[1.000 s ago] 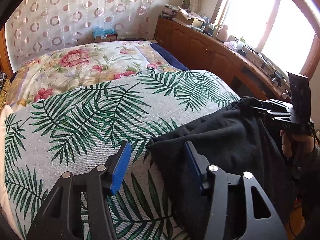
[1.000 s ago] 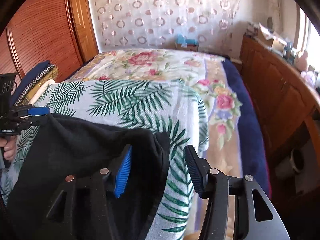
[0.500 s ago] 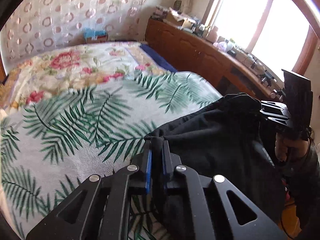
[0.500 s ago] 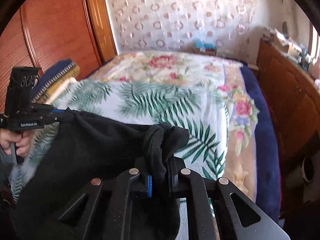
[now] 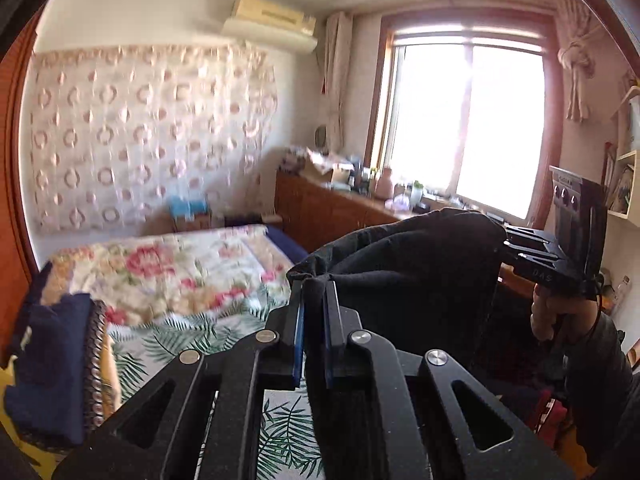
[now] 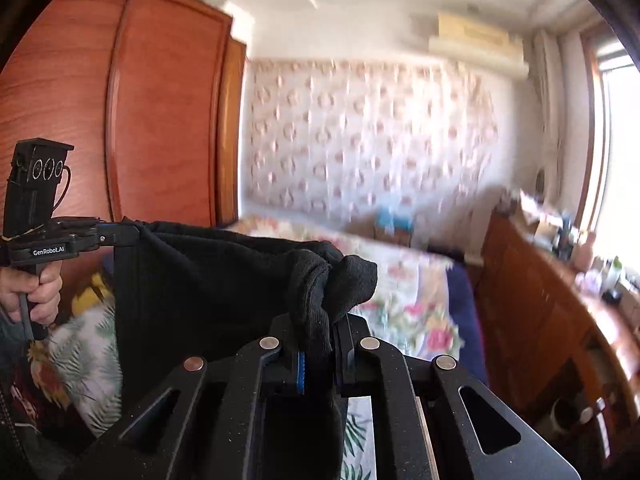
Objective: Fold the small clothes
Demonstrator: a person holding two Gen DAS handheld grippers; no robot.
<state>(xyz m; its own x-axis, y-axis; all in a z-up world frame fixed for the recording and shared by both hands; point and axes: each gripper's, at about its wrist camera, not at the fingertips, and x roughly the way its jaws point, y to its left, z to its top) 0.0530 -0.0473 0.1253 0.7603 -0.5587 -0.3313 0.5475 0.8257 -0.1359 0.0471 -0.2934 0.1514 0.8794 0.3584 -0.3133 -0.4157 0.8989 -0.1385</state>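
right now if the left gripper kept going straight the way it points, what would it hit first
Beyond the black garment already clamped in the left gripper, the line runs over the floral quilt toward the wooden cabinet under the window. The cabinet looks likeliest, though fisheye depth is unclear.

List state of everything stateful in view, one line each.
left gripper: shut on black garment corner.
right gripper: shut on the other corner.
black garment: lifted off the bed, stretched between both grippers, hanging down.
bed: covered with floral quilt and palm-leaf sheet.
wardrobe: doors closed.
window curtain: tied back.
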